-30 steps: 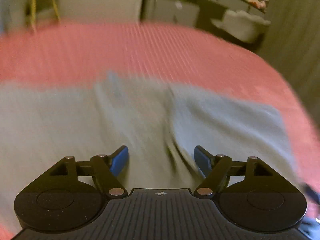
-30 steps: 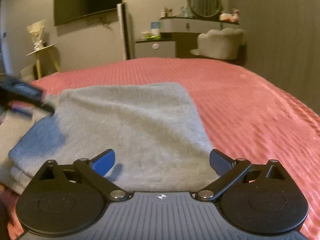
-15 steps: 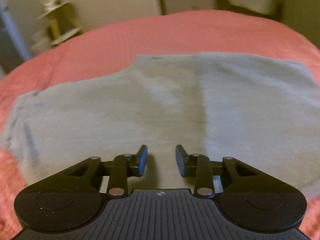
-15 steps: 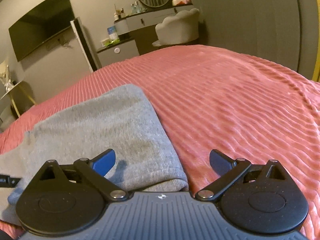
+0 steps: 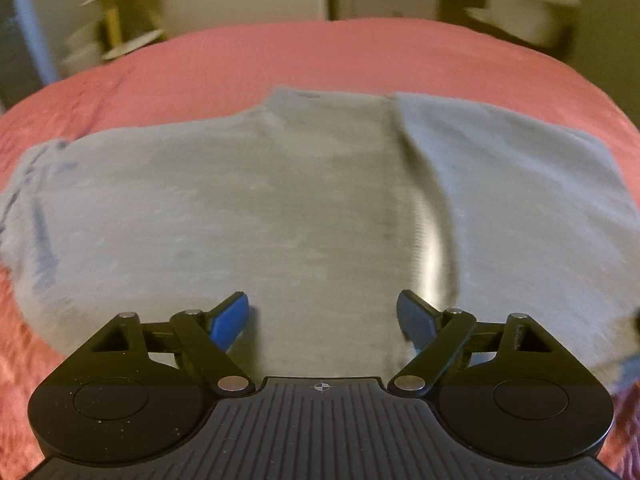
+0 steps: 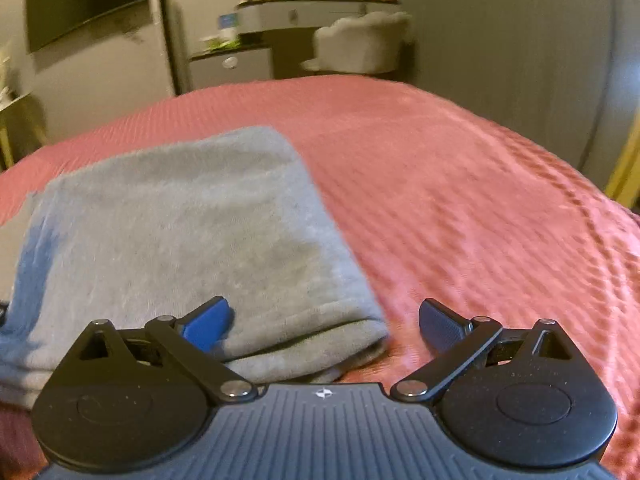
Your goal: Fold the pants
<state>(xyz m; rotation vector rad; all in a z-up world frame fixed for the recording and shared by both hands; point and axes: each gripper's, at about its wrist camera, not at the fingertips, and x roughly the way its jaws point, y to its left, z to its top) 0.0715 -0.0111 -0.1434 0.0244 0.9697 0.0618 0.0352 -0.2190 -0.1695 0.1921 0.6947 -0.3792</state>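
Note:
Grey pants [image 5: 280, 200] lie folded flat on a red bed cover [image 5: 320, 56]. A folded layer lies on their right part, its edge running as a crease [image 5: 424, 184]. My left gripper [image 5: 322, 314] is open and empty just above the near part of the pants. In the right wrist view the folded pants [image 6: 180, 240] show stacked layers at their near right corner [image 6: 360, 340]. My right gripper [image 6: 324, 320] is open and empty, with that corner between its fingers.
The red bed cover [image 6: 460, 200] stretches wide to the right and beyond the pants. Past the bed stand a side table [image 5: 120, 12], a dresser with a round mirror [image 6: 304, 12], a pale chair [image 6: 360, 44] and a wall TV [image 6: 88, 4].
My left gripper narrowed half a second ago and has opened wide again, settling over the middle of the pants. My right gripper has swung so the pants' corner sits between its fingers.

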